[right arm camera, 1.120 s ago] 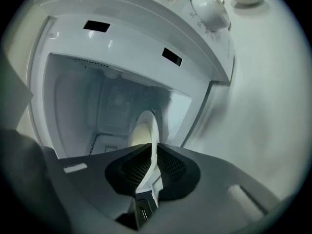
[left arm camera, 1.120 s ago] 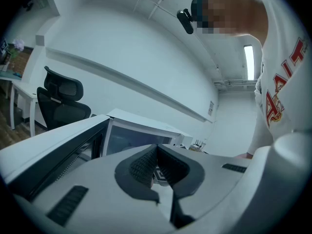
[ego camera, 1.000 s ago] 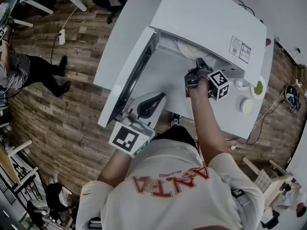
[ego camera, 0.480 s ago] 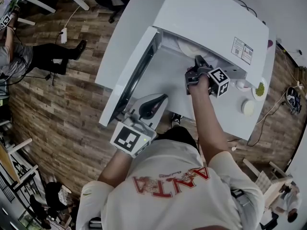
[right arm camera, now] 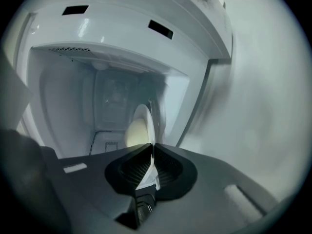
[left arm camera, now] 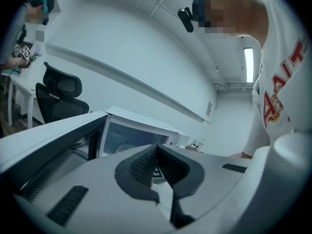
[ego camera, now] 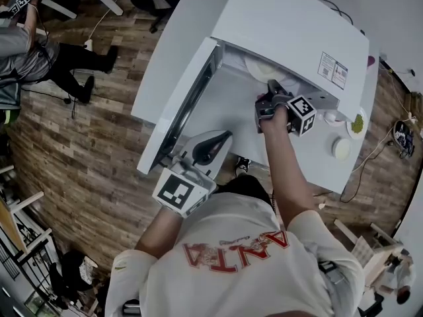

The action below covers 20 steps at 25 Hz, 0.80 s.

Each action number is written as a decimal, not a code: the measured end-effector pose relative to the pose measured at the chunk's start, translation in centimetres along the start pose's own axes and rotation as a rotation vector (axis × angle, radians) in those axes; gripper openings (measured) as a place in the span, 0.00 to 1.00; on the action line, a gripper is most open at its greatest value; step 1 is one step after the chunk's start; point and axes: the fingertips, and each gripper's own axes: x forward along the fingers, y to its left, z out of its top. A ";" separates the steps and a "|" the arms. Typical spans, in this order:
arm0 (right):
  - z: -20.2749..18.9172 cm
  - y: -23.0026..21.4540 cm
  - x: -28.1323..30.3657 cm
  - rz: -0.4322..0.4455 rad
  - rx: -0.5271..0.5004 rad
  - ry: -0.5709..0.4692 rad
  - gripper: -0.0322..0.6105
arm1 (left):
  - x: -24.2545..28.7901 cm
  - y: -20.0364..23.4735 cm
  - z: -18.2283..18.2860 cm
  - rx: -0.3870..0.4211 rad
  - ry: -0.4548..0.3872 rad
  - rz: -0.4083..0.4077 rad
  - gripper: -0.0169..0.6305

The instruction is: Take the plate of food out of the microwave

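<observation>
The white microwave [ego camera: 291,25] stands on a white table with its door [ego camera: 178,104] swung open to the left. Inside lies a white plate [ego camera: 261,68] with pale food on it. My right gripper [ego camera: 272,88] reaches into the cavity. In the right gripper view the plate [right arm camera: 142,121] stands on edge with pale yellow food [right arm camera: 134,133], and its near rim runs down between the pads of my right gripper [right arm camera: 152,149], whose jaws are closing on it. My left gripper [ego camera: 211,144] hangs below the open door, shut and empty, also seen as the left gripper [left arm camera: 157,149].
A small dish with green food [ego camera: 357,121] and a white bowl [ego camera: 341,148] sit on the table [ego camera: 178,32] right of the microwave. A person [ego camera: 26,51] stands on the wooden floor at far left. An office chair [left arm camera: 61,94] stands behind the door.
My right gripper has stayed at the plate's rim in the microwave mouth, shifting only slightly. The person at far left has moved up the floor. My left gripper has not moved.
</observation>
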 end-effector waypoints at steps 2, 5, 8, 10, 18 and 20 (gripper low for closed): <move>-0.1 -0.2 -0.4 0.002 0.007 0.003 0.08 | 0.0 0.0 0.0 -0.001 0.000 -0.001 0.04; -0.1 -0.3 -0.7 0.018 0.012 0.007 0.08 | -0.1 0.1 0.0 -0.003 0.000 -0.001 0.04; -0.1 -0.1 -0.5 0.036 0.013 0.010 0.08 | 0.0 0.0 -0.1 -0.004 0.003 -0.004 0.04; -0.2 0.0 -0.2 0.039 0.010 0.019 0.09 | 0.0 0.0 -0.2 -0.004 0.008 -0.005 0.04; -1.1 -0.2 1.2 0.047 0.040 0.066 0.10 | -0.1 0.2 -0.4 -0.013 0.010 -0.004 0.04; -1.1 -0.2 1.0 0.055 0.039 0.062 0.10 | -0.1 0.2 -0.3 -0.020 0.008 -0.005 0.04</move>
